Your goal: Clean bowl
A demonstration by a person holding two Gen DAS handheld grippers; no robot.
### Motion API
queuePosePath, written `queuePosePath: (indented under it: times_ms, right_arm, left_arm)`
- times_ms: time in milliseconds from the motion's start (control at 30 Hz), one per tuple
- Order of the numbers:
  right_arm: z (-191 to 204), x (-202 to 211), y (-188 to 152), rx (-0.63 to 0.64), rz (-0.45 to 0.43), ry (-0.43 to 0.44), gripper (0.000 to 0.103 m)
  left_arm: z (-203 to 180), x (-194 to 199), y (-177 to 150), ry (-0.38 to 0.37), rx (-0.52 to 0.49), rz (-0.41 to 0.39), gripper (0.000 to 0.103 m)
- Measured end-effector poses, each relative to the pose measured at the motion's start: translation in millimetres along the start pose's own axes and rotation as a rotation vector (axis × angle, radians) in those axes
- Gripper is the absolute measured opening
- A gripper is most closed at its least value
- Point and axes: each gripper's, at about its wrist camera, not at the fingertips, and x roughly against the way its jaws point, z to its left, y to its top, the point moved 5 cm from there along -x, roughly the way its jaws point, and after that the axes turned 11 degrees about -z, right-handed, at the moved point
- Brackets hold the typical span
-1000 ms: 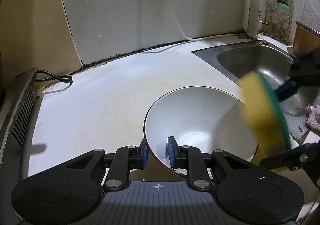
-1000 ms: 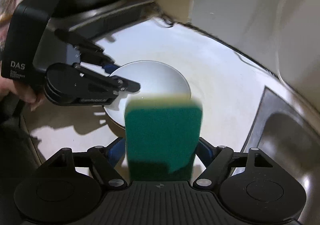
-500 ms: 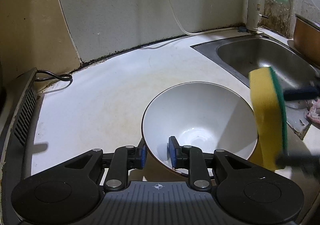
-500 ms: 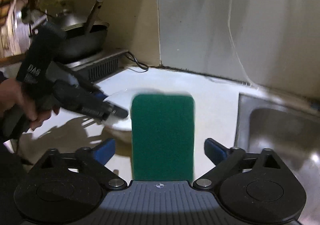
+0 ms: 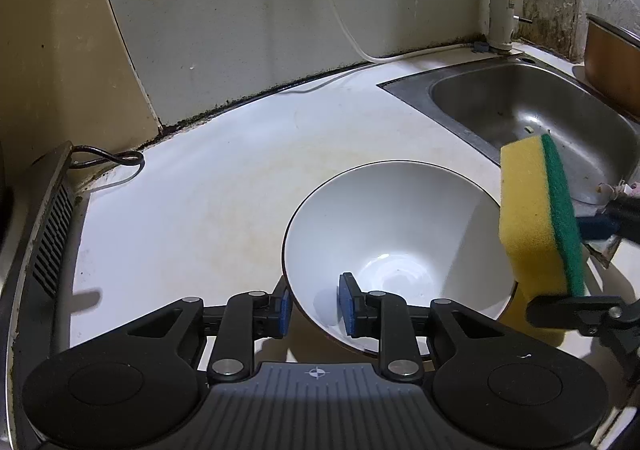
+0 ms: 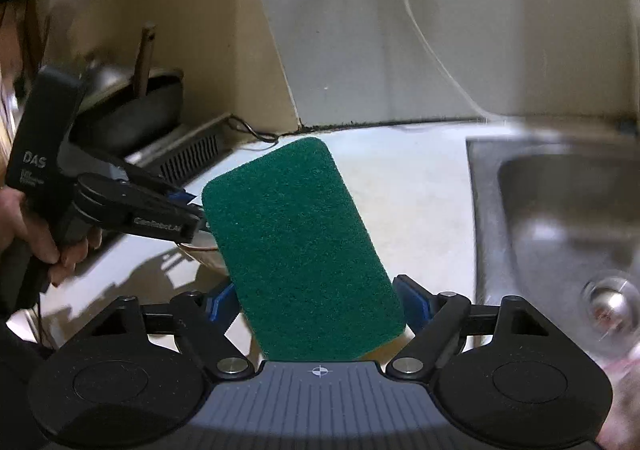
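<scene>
**Bowl pinned at its rim, sponge closing in**

While the white bowl (image 5: 394, 250) sits tilted on the pale surface (image 5: 208, 210), its mouth turned up and away from the left wrist camera, the left hand-held gripper (image 5: 314, 304) is clamped on the near rim at about 6 o'clock, one blue pad inside the wall and one outside. That grip seems meant to steady the bowl and present its inside for scrubbing. Nothing lies in the bowl except a faint wet sheen at the bottom.

At the bowl's 3 o'clock edge, the sponge (image 5: 540, 226) stands on end, yellow foam facing the bowl and the green scouring layer (image 6: 300, 250) turned outward. The right hand-held gripper (image 6: 316, 302) has the sponge between its pads, and its jaws are closing on it; the sponge leans askew, so the hold looks loose.

Further out, toward 1 o'clock, the steel sink (image 5: 532, 110) holds only small scraps near its drain, beneath the faucet (image 5: 502, 6). A hand (image 6: 44, 246) grips the left tool's handle.
</scene>
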Motion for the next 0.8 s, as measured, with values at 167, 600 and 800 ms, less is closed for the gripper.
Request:
queuePosePath:
  times_ms: [167,600,800]
  right_arm:
    - [25,-3,16,0.341,0.137,-0.052,0.080]
    - [61,-18,21,0.631,0.255,-0.065,0.080]
    - [29,-33,9,0.699,0.307,-0.238,0.080]
  left_arm:
    - [1,0,-1,-0.004,0.005,-0.012,0.028]
    - [3,-1,-3,-0.025,0.021,-0.026,0.028]
    - [3,0,-3,-0.034,0.018,-0.029,0.028]
